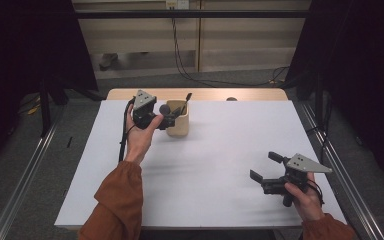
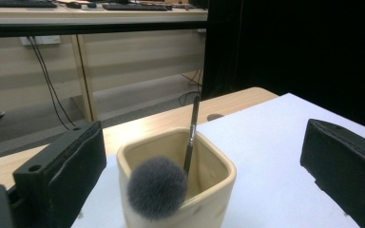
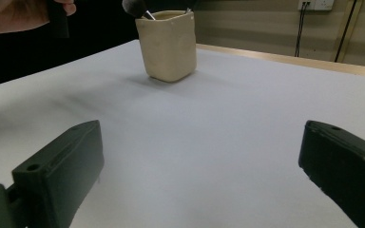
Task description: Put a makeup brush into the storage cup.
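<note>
A cream square cup (image 1: 178,122) (image 2: 209,190) (image 3: 168,45) stands on the white table top (image 1: 220,150) at the back left. A brush with a fluffy grey head (image 2: 157,187) (image 1: 165,108) (image 3: 134,5) leans out over the cup's rim toward my left gripper. A thin dark brush (image 2: 192,128) (image 1: 187,98) stands upright inside the cup. My left gripper (image 1: 169,119) (image 2: 202,142) is just left of the cup and points at it, open, with its jaws wide apart and nothing pressed between them. My right gripper (image 1: 265,166) (image 3: 202,137) hovers low at the front right, open and empty.
A wooden strip (image 1: 205,94) (image 2: 161,123) runs along the table's far edge, with a small dark round spot (image 1: 231,99) (image 2: 215,116) on it. Metal rails (image 1: 20,175) run along both sides of the table. Cables (image 1: 180,60) hang behind it.
</note>
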Demonstrator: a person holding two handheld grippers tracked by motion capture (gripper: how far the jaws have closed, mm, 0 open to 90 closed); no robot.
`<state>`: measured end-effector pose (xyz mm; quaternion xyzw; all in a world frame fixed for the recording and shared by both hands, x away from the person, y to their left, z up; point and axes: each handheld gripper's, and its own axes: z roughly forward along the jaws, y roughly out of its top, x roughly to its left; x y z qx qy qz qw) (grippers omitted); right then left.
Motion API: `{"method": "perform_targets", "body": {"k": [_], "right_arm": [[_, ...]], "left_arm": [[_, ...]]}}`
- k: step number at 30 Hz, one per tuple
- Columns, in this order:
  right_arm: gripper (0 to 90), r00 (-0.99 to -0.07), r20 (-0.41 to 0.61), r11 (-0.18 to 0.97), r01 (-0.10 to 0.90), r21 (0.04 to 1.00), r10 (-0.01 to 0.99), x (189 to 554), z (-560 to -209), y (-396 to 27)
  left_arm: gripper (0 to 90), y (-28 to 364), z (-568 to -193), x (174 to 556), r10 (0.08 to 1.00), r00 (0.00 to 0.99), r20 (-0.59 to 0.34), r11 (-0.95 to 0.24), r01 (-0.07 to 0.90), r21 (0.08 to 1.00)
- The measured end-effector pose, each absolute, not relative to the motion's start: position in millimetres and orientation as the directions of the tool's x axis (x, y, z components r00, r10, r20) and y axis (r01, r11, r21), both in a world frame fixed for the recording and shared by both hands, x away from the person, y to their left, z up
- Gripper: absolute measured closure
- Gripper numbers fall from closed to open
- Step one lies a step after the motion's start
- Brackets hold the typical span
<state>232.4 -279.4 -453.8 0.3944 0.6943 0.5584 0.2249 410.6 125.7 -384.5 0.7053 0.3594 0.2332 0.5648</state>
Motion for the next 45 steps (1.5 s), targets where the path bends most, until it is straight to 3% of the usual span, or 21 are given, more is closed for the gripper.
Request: {"method": "perform_targets", "body": {"k": [14, 37, 45], "right_arm": [[0.5, -0.582, 0.11, 0.078, 0.289, 0.954, 0.806, 231, -452, -278], [0.5, -0.582, 0.112, 0.078, 0.291, 0.953, 0.806, 231, -453, -277], [0.5, -0.584, 0.107, 0.082, 0.287, 0.954, 0.805, 231, -452, -277]], "left_arm": [[2.5, 153, -385, 385, 0.777, 0.627, -0.054, -0.119, 0.23, 0.966], [2.8, 188, -406, 335, 0.776, 0.621, -0.105, -0.091, 0.275, 0.957], [2.8, 197, -408, 320, 0.78, 0.621, -0.074, -0.114, 0.257, 0.96]]}}
